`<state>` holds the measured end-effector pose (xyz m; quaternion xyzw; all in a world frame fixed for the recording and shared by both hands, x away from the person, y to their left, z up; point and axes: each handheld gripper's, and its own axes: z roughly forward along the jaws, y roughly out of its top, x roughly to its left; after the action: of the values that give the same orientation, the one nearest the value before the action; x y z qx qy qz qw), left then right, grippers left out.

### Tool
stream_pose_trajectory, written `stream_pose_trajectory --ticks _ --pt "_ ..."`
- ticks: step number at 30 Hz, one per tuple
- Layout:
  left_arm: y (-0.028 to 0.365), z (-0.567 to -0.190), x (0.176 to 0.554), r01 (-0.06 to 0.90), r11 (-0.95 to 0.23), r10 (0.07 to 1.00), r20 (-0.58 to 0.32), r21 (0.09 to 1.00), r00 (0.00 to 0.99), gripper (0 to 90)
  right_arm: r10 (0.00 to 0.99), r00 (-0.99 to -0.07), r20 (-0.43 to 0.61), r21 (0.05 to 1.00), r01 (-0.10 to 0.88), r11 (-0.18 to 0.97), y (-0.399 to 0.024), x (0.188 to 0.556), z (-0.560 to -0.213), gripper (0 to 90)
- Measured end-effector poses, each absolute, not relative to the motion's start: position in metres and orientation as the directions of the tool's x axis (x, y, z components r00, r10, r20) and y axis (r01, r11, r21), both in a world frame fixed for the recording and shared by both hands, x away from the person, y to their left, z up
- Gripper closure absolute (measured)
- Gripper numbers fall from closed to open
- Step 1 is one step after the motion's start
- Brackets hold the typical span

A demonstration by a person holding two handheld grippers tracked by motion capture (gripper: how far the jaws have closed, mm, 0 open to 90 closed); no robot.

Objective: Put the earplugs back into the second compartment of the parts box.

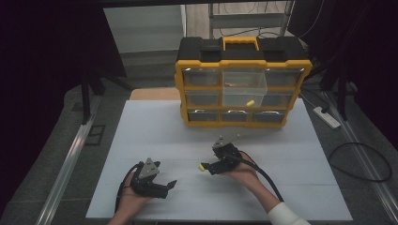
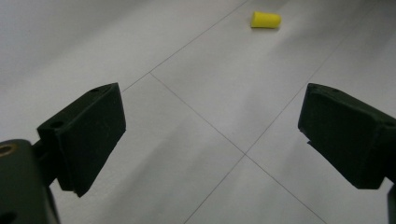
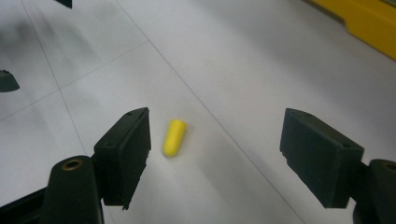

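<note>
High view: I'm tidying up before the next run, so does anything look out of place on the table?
Yes. One yellow earplug lies loose on the white table, just ahead of the open right gripper, while the organizer has its top middle drawer pulled out with another yellow plug inside.

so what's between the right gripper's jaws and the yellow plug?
Nothing: in the right gripper view, the yellow plug lies on bare table between the open right gripper jaws, untouched.

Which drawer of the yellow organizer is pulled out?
The middle drawer of the middle row of the organizer: it juts forward with a small yellow piece inside, while the others sit flush.
</note>
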<state>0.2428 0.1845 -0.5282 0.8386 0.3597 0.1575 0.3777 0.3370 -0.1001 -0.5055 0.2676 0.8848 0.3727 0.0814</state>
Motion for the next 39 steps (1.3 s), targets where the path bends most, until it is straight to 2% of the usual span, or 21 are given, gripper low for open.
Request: stream_pose_trajectory --ticks 12,15,21,24,25,26,27,28,34,39 --pt "0.184 -0.528 0.242 0.484 -0.459 0.721 -0.007 0.745 0.693 7.6 0.491 -0.871 0.028 0.663 0.384 0.643 -0.079 0.331 -0.521 24.9" --pt "0.184 -0.528 0.242 0.484 -0.458 0.721 -0.007 0.745 0.693 7.6 0.488 -0.872 0.028 0.652 0.386 0.653 -0.076 0.330 -0.526 27.3" --pt "0.184 -0.528 0.242 0.485 -0.465 0.718 -0.005 0.741 0.696 7.6 0.446 -0.895 -0.021 0.648 0.328 0.687 -0.069 0.323 -0.529 49.3" --pt "0.184 -0.528 0.242 0.484 -0.467 0.716 -0.005 0.740 0.698 7.6 0.455 -0.890 -0.014 0.649 0.338 0.682 -0.069 0.323 -0.528 59.0" --pt "0.184 -0.528 0.242 0.484 -0.467 0.716 -0.005 0.740 0.698 7.6 0.455 -0.890 -0.014 0.649 0.338 0.682 -0.069 0.323 -0.528 59.0" --pt "0.184 -0.528 0.242 0.484 -0.466 0.716 -0.006 0.741 0.698 7.6 0.464 -0.886 -0.013 0.652 0.344 0.676 -0.071 0.324 -0.528 73.0" --pt "0.184 -0.528 0.242 0.484 -0.466 0.717 -0.005 0.741 0.698 7.6 0.464 -0.886 -0.013 0.652 0.344 0.676 -0.071 0.324 -0.528 73.0" --pt "0.184 -0.528 0.242 0.484 -0.466 0.717 -0.005 0.741 0.698 7.6 0.468 -0.884 -0.003 0.656 0.352 0.668 -0.072 0.325 -0.528 79.1" --pt "0.184 -0.528 0.242 0.484 -0.465 0.716 -0.007 0.741 0.698 7.7 0.465 -0.885 0.034 0.679 0.362 0.638 -0.078 0.328 -0.526 79.5" --pt "0.184 -0.528 0.242 0.482 -0.464 0.716 -0.006 0.743 0.698 7.7 0.480 -0.877 0.040 0.729 0.354 0.586 -0.087 0.328 -0.509 79.5"
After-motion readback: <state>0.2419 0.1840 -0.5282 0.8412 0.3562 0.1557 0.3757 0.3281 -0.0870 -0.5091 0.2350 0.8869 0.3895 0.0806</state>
